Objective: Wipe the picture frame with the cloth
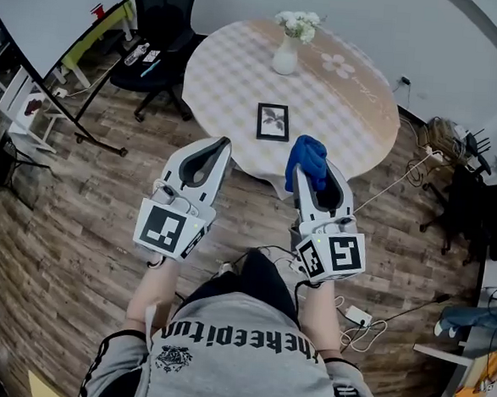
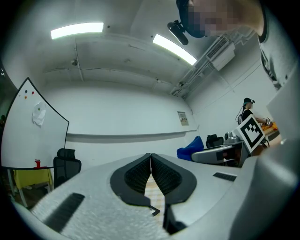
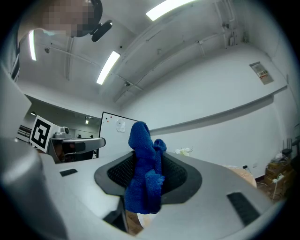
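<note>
while the right gripper (image 1: 311, 174) pinches a bunched blue cloth (image 1: 307, 158), the left gripper (image 1: 221, 143) has its jaws pressed together, empty. black picture frame (image 1: 273, 121) lies flat on the round table (image 1: 232, 73), holding a plant print.

The cloth (image 1: 309, 159) is coloured deep blue, the picture frame (image 1: 273, 121) is edged in black, and the surface (image 1: 240, 74) is patterned in a pale beige check.

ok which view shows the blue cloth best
The right gripper view: the blue cloth fills the centre, pinched between the right gripper's jaws. The head view shows it bunched at that gripper's tip. The left gripper view catches only a small blue lump off to the side.
</note>
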{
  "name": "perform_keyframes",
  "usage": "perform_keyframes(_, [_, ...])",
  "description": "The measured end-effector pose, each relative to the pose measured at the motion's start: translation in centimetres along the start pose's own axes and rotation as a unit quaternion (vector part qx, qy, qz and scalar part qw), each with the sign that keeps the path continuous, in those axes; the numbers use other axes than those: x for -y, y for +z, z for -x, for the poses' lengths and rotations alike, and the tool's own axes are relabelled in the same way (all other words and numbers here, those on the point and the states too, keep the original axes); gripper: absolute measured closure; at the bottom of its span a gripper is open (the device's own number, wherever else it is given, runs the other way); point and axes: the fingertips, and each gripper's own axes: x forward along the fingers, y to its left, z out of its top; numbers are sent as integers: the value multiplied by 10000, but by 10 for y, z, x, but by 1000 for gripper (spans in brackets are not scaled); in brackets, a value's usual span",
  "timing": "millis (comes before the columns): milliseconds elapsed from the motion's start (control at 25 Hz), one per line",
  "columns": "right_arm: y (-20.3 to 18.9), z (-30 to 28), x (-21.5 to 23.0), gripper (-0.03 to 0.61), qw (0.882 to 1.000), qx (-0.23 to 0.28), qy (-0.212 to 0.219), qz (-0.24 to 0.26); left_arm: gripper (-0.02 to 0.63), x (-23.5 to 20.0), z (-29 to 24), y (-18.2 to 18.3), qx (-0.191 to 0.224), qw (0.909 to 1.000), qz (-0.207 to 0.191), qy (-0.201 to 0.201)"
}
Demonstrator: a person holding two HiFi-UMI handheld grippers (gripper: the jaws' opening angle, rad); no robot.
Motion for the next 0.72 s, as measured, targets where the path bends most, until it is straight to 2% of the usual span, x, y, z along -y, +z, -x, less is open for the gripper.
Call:
perform_keyframes(320, [-7,-21,8,430,10000,-12,-17,-37,597,-15,-13,-10,-25,10000,21,-6])
perform_keyframes(720, [-16,-79,29,430,9999,-102,75,-76,597,-58,-51,-25,-78,9998,50,150])
